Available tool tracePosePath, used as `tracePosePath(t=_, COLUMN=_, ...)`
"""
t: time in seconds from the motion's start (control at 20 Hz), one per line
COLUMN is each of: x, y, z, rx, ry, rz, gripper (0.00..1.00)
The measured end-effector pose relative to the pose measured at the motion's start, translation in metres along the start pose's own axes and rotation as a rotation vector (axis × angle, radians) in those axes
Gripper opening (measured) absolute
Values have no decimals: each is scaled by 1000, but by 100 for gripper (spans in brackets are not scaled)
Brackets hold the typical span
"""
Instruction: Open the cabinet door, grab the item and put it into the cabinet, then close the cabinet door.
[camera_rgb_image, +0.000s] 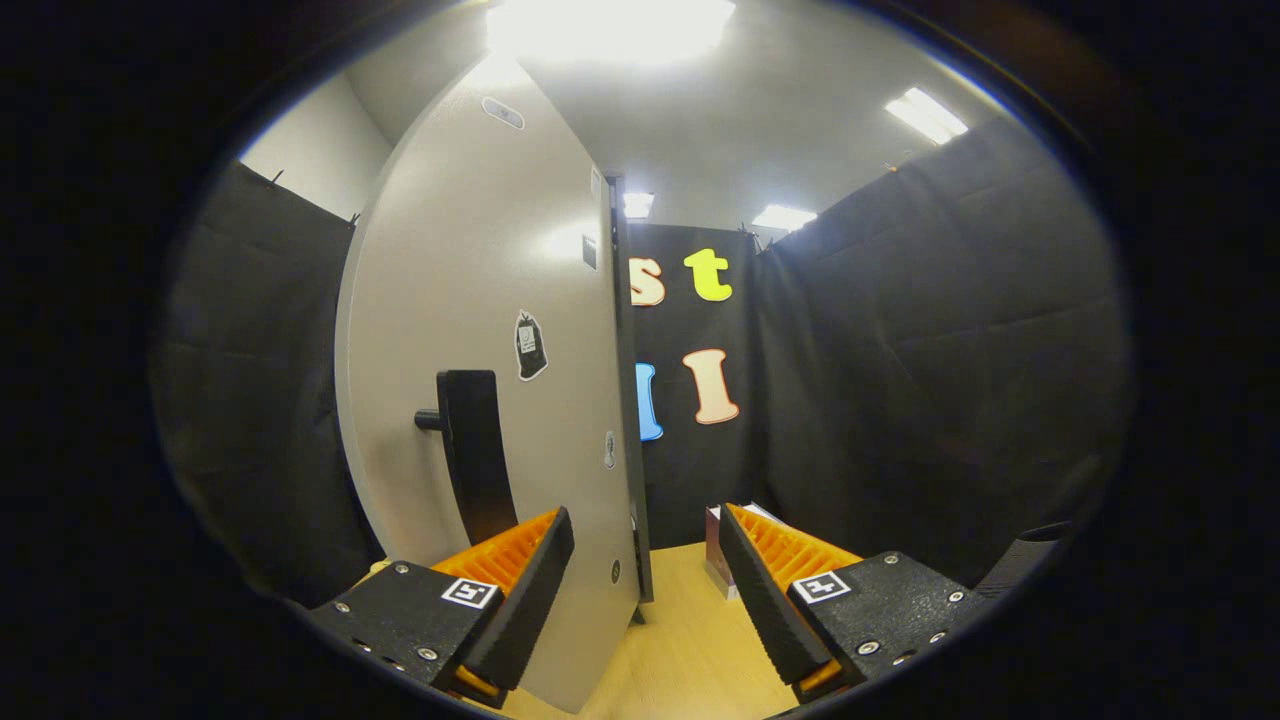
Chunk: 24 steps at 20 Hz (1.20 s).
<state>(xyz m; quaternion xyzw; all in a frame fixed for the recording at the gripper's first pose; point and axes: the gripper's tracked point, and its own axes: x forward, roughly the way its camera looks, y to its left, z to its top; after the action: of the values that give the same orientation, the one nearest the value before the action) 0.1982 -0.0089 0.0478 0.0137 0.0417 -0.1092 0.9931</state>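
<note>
The grey cabinet door (480, 330) stands swung out toward me, seen at a steep angle, with its free edge running down between my fingers. Its black bar handle (475, 455) sticks out just beyond my left finger (520, 570). My gripper (645, 580) is open, straddling the door's lower edge without pressing on it. A small boxed item (716, 560) with a dark red side stands on the wooden tabletop (680, 640), partly hidden behind my right finger (760, 590).
Black cloth walls close in on the left, the right and behind the door. A few stickers sit on the door face. Bare light wood tabletop lies between my fingers. Ceiling lights glare overhead.
</note>
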Motion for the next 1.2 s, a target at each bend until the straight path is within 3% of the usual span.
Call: tracePosePath(t=1.2, x=35, y=106, z=-6, rx=65, ry=28, rz=213, gripper=92)
